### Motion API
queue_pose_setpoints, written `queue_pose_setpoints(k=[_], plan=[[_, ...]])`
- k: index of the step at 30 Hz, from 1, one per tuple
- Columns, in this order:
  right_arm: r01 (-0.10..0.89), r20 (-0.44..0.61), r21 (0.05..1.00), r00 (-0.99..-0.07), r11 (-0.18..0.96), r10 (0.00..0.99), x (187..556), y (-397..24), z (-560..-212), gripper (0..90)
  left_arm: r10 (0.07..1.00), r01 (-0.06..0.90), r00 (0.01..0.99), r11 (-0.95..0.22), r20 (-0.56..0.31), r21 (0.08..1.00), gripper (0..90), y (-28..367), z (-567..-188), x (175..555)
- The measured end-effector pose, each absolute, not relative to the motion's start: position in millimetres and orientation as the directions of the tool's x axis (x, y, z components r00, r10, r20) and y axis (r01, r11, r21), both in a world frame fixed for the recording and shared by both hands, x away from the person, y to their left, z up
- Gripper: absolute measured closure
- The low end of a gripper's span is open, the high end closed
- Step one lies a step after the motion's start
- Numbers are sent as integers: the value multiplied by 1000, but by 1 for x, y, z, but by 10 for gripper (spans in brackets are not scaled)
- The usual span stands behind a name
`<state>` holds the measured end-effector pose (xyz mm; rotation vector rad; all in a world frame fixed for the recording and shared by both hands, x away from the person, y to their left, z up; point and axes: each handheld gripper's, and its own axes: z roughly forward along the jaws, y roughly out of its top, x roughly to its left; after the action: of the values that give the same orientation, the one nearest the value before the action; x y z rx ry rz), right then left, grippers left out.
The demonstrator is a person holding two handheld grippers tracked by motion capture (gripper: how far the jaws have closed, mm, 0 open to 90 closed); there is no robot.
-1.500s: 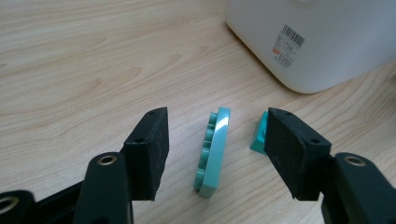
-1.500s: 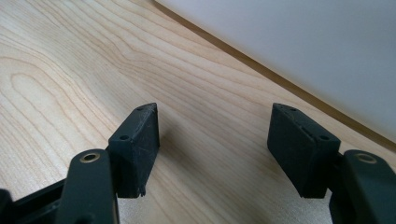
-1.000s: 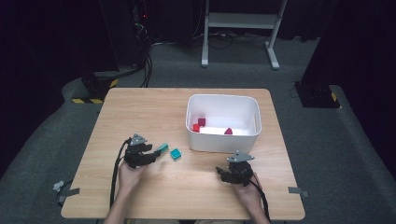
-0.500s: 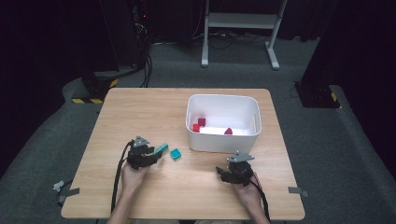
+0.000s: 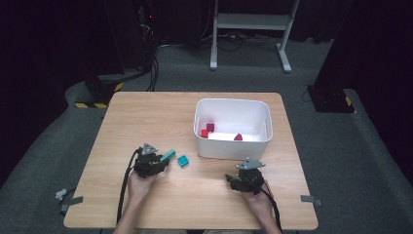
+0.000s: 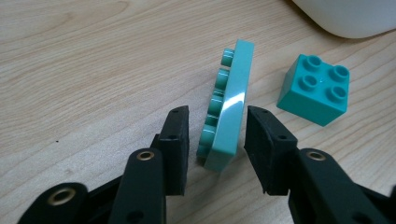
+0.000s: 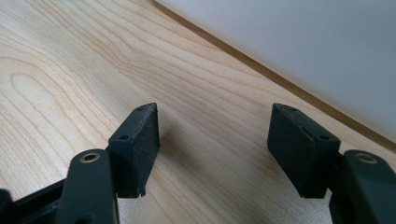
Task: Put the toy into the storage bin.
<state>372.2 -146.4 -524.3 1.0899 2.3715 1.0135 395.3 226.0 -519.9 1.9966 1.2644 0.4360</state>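
High view: your light wooden counter [image 5: 146, 117] carries a white plastic bin [image 5: 233, 145] with small red blocks [image 5: 210, 127] inside, sitting beyond both of your hands. Your left tool [image 5: 160, 163] is the one at work; your right tool [image 5: 233, 179] rests near the bin's front wall, jaws spread with nothing between them, well apart from the teal pieces.

In the left gripper view, the long flat teal plastic brick plate [image 6: 227, 105] stands on its edge, studs facing the left jaw, smooth back facing the right jaw. Its long axis runs straight away from your left tool [image 6: 217, 135], so the near end sits inside the gap while the rest reaches out ahead. The jaws have just been closing around it, yet a sliver of counter still shows on each side, so the pads are not pressing yet. The small square teal four-stud brick [image 6: 314, 89] lies ahead and to the right, just beside the plate's far half but apart from it. Squeeze across the thin faces and you should catch only the plate.
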Motion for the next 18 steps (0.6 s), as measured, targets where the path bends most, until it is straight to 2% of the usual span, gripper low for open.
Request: queue_pose_setpoints(k=[18], plan=[[516,-13,727,-649,453,760,372,-147,-524,343,882,634,468,-287,-61,718,745,223,-519,392]])
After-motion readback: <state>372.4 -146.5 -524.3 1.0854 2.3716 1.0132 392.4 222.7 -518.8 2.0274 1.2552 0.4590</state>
